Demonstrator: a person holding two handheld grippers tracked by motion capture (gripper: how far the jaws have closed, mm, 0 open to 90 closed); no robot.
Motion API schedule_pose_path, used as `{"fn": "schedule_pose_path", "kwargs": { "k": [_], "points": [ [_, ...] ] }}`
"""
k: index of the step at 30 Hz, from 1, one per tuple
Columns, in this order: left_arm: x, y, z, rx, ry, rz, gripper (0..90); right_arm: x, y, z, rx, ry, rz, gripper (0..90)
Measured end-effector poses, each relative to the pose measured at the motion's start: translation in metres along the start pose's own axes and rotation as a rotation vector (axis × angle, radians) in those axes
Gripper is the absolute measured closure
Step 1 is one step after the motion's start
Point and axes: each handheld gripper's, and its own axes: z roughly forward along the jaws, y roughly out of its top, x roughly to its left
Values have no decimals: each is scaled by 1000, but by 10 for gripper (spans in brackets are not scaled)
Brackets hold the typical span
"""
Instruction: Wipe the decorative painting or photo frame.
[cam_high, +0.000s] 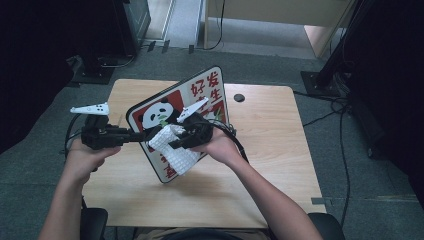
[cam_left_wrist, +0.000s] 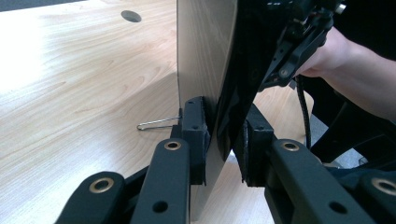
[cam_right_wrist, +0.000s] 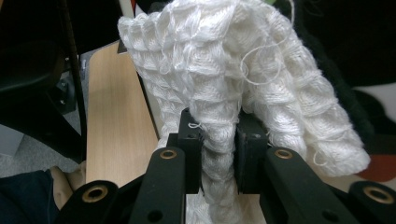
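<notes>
Panda board (cam_high: 172, 107) propped tilted above counter (cam_high: 270, 145) centre, pinched at left edge by left gripper (cam_left_wrist: 224, 140); right gripper (cam_right_wrist: 219, 140) jaws clamped on white knitted cloth (cam_right_wrist: 243, 70) against board, apparently mid-wipe, next needing steady strokes.

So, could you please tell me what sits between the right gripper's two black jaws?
A fold of the white knitted waffle-textured cloth is pinched between the jaws of the right gripper, as the right gripper view shows; the cloth drapes against the panda sign board.

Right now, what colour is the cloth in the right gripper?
White cloth, waffle-textured; clearest in right gripper view.
</notes>
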Motion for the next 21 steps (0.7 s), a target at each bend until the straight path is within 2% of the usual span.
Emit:
{"fn": "schedule_pose_path", "kwargs": {
  "k": [9, 21],
  "points": [
    [0, 0, 0, -2, -3, -1, 759, -2, -13, 8, 3, 14, -5, 763],
    [0, 0, 0, -4, -4, -1, 758, -4, -30, 20, 36, 27, 7, 763]
  ]
}}
